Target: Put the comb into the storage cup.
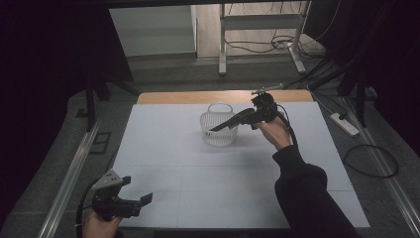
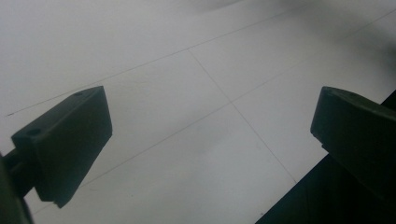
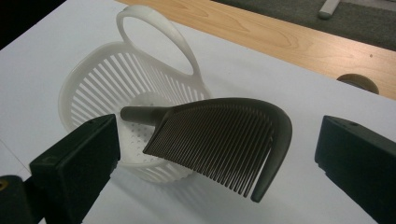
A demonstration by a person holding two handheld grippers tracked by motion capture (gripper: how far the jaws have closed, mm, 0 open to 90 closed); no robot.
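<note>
We see the comb resting in the white slotted basket, handle end down inside it and the toothed head leaning out over the near rim. In the right gripper view it lies between the two black jaws of our right tongs, yet neither jaw touches it: the left jaw stands off beside the basket wall, the right jaw well clear of the comb's curved back. These tongs are wide open and grip nothing. The comb's teeth point down towards the table, and its spine arches upward to the right.

From the high view, the right tongs hover at the basket, which stands upright near the far middle of the white table, its looped handle rising at the back. The right hand holds the tool from the right side, the dark sleeve running down to the lower edge. The wooden edge of the table shows beyond the white sheet.

Our left tongs sit at the near left corner of the table, well apart from the basket and comb. In the left gripper view the left tongs have their jaws spread wide over bare white surface, with nothing between them.
</note>
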